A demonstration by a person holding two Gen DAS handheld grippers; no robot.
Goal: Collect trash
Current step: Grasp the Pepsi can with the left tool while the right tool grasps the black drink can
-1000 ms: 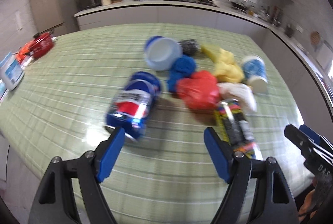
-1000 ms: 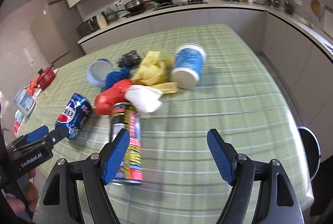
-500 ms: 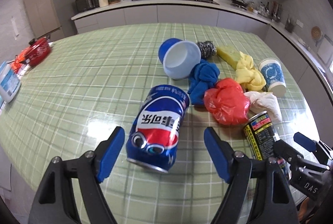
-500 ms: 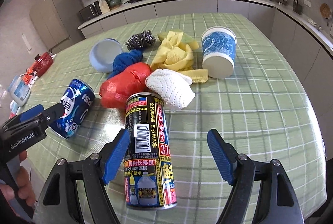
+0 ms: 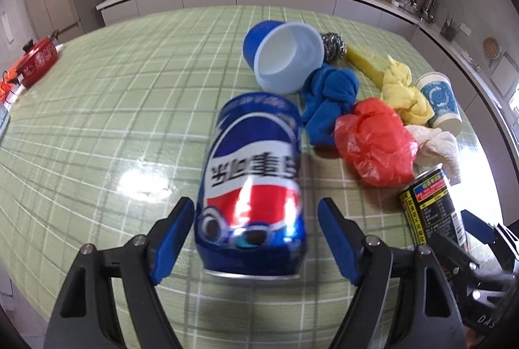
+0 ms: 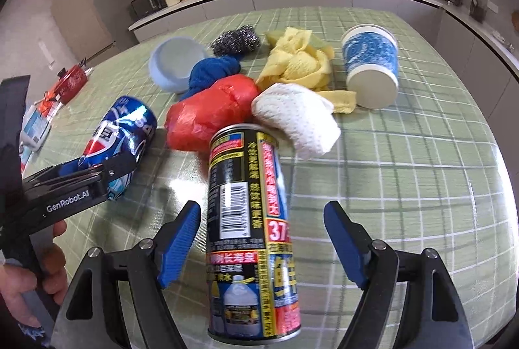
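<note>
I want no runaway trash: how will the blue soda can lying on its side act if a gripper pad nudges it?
The blue soda can lies on its side on the glossy tablecloth, so it would probably roll sideways. Its thin shiny wall looks dentable and somewhat slippery. It is likely light, if empty.

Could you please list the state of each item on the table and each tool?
Blue cola can: lying, between open left tool.
Black can: lying, between open right tool.
Blue bowl: tipped sideways.
Paper cup: lying.
Red plastic bag: crumpled.
Paper towel: crumpled.
</note>
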